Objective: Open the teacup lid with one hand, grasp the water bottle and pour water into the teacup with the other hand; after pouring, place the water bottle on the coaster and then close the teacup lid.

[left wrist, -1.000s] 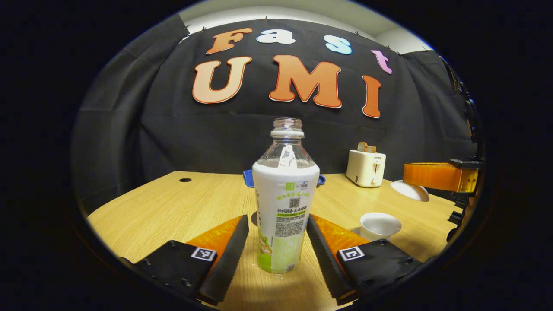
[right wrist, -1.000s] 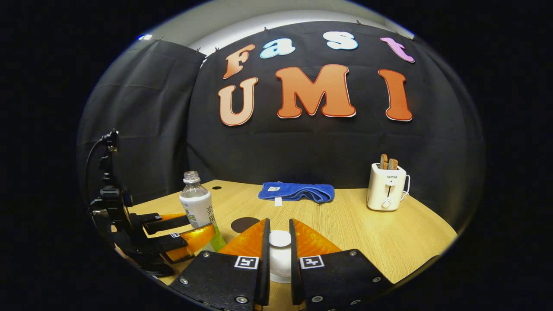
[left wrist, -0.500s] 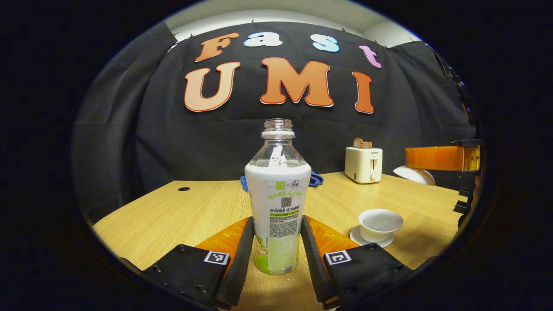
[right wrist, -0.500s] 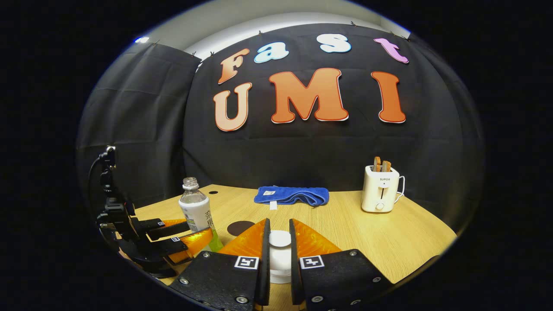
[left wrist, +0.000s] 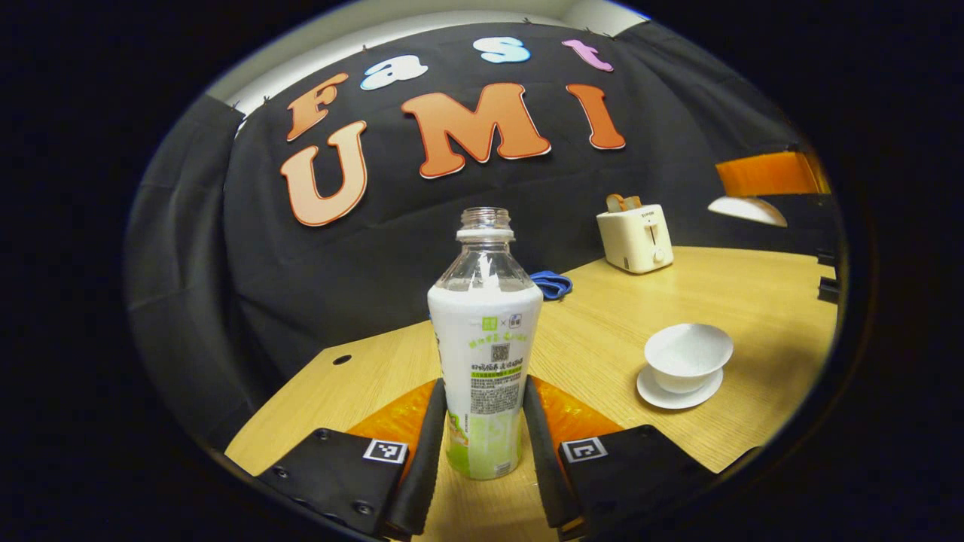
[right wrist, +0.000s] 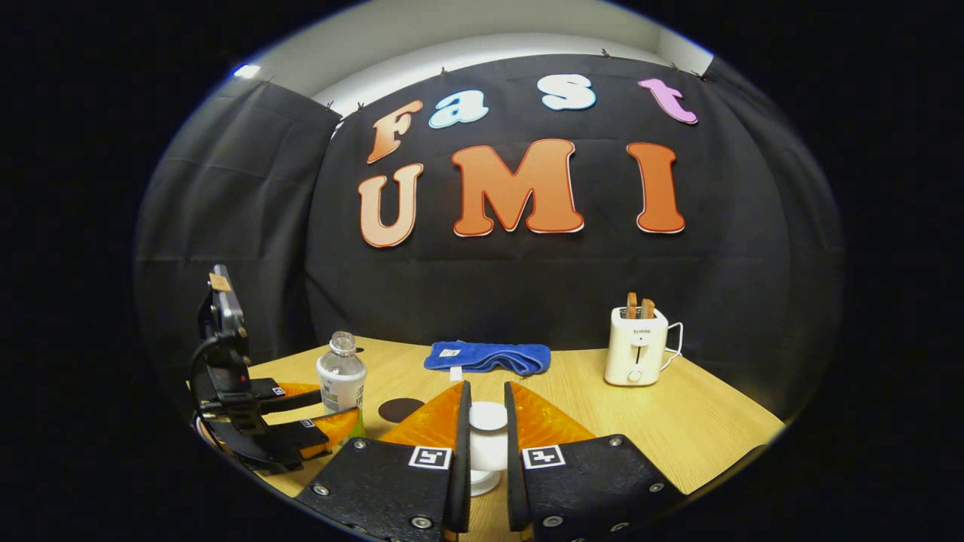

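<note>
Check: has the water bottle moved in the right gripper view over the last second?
Yes. The water bottle, clamped by the left gripper, now sits left of the dark coaster with a clear gap, having shifted left and looking more upright.

My left gripper [left wrist: 483, 436] clamps both fingers on the uncapped water bottle [left wrist: 484, 354]; the open teacup [left wrist: 687, 357] sits right.

Both gripper views look low across the table [left wrist: 723, 286] toward the far wall, sharing the bottle [left wrist: 484, 346] and toaster [right wrist: 636, 348].
</note>
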The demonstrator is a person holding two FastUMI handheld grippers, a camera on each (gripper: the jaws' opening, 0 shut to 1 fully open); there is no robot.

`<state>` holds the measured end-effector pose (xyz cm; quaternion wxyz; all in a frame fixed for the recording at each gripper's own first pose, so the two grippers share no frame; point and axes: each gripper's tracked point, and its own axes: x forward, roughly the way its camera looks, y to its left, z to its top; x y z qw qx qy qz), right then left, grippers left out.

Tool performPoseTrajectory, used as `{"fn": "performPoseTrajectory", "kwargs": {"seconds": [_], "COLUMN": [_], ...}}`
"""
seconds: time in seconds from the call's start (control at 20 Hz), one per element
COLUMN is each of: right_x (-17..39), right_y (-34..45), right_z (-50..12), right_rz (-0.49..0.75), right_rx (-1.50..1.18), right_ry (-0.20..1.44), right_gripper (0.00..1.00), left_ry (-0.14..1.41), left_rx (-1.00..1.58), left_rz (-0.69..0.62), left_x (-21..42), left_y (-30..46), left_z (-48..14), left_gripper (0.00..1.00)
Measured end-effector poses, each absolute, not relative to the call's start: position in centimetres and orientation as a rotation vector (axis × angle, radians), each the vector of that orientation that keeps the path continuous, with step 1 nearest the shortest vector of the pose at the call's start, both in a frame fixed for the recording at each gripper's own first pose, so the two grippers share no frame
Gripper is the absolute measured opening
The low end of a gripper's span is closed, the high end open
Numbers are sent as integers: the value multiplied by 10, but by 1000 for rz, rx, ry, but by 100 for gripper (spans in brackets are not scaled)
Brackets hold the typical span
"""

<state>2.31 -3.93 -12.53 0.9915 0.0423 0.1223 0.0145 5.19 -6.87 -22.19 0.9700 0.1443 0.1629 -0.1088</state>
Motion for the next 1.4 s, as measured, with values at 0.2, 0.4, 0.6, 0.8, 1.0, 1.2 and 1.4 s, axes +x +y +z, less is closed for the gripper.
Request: {"fn": "performPoseTrajectory", "kwargs": {"seconds": [0.2,0.4,0.6,0.8,1.0,1.2,1.4], "right_x": [20,18,17,14,12,10,9], "right_y": [-53,-63,-70,-78,-87,-95,-101], "right_z": [-121,-123,-121,-116,-122,-122,-128], "right_rz": [8,-16,-23,-32,-48,-60,-64], "right_rx": [85,86,93,94,99,102,110], "right_ry": [234,230,221,209,217,213,226], "right_gripper": [20,20,20,20,20,20,20], "left_ry": [311,281,259,242,227,194,149], "left_rx": [437,589,750,867,981,1100,1228], "left_rz": [-219,-234,-256,-293,-318,-326,-313], "left_x": [57,55,54,55,54,56,65], "left_y": [-69,-74,-83,-93,-100,-103,-101], "left_z": [-217,-214,-219,-220,-226,-226,-220], "left_gripper": [58,57,57,59,59,59,57]}}
